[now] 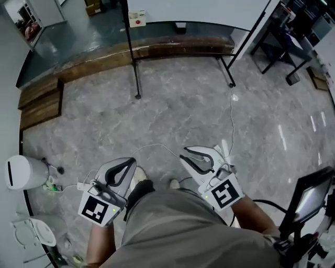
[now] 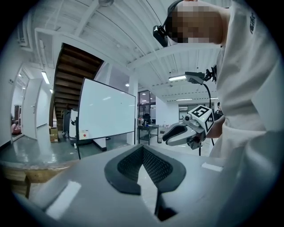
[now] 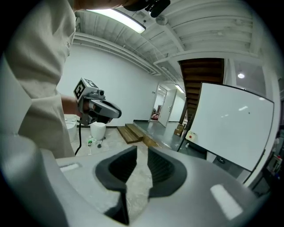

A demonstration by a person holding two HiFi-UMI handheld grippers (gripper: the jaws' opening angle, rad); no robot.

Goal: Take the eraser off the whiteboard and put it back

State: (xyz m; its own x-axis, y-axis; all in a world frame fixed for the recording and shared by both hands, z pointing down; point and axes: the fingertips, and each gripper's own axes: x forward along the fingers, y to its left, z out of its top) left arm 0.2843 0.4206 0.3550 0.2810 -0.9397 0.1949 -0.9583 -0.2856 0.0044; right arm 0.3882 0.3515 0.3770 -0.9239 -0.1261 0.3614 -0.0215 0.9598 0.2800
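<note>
The whiteboard stands on its frame at the far side of the floor; it also shows as the whiteboard and the whiteboard in the two gripper views. The eraser, white with a red dot, sticks to its lower left corner, seen too as the eraser and the eraser. Both grippers are held close to the person's body, far from the board. My left gripper is shut and empty. My right gripper is open with nothing between its jaws.
The whiteboard's black legs stand on grey stone floor. Wooden steps lie at the left, with a white bin nearer. A cable runs across the floor. A desk stands far right, a screen on a stand near right.
</note>
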